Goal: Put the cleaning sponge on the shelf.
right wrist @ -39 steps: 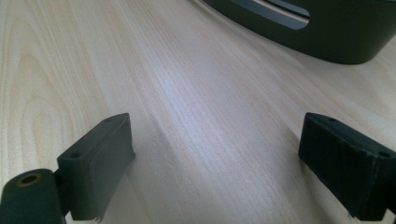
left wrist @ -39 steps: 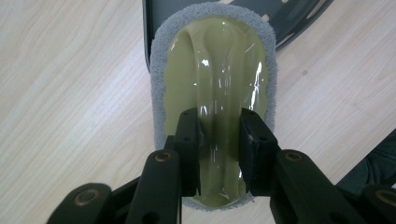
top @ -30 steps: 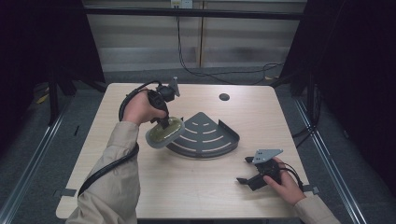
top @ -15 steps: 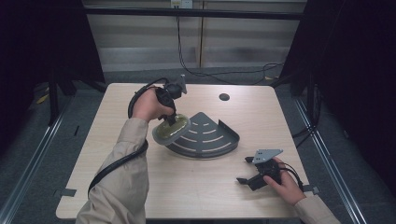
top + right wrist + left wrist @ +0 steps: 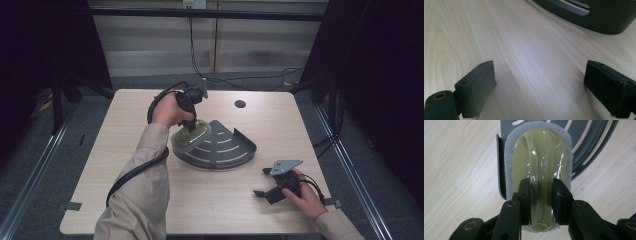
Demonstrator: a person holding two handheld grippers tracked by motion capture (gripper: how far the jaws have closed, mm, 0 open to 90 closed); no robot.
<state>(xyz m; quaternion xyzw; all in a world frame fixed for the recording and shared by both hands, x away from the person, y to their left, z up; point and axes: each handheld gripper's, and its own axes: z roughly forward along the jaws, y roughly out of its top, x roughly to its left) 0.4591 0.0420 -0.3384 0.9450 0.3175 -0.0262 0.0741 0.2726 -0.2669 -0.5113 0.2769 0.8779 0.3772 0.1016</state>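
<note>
A yellow-green scrubber with a grey scouring pad under it is in my left gripper, whose jaws are shut on its raised handle. In the left gripper view the scrubber lies over the left wall and corner of a dark grey slotted corner rack, and the left gripper pinches the handle from both sides. The rack sits mid-table. My right gripper rests low at the front right of the table, open, nothing between its jaws. The rack's curved wall is ahead of it.
The wooden table has a small dark round hole at the back. Cables trail from both grippers. Dark frame posts and floor rails stand beside the table on both sides.
My left hand has carried the scrubber to the right, from beside the rack's left corner onto its edge. The right gripper has stayed where it was.
</note>
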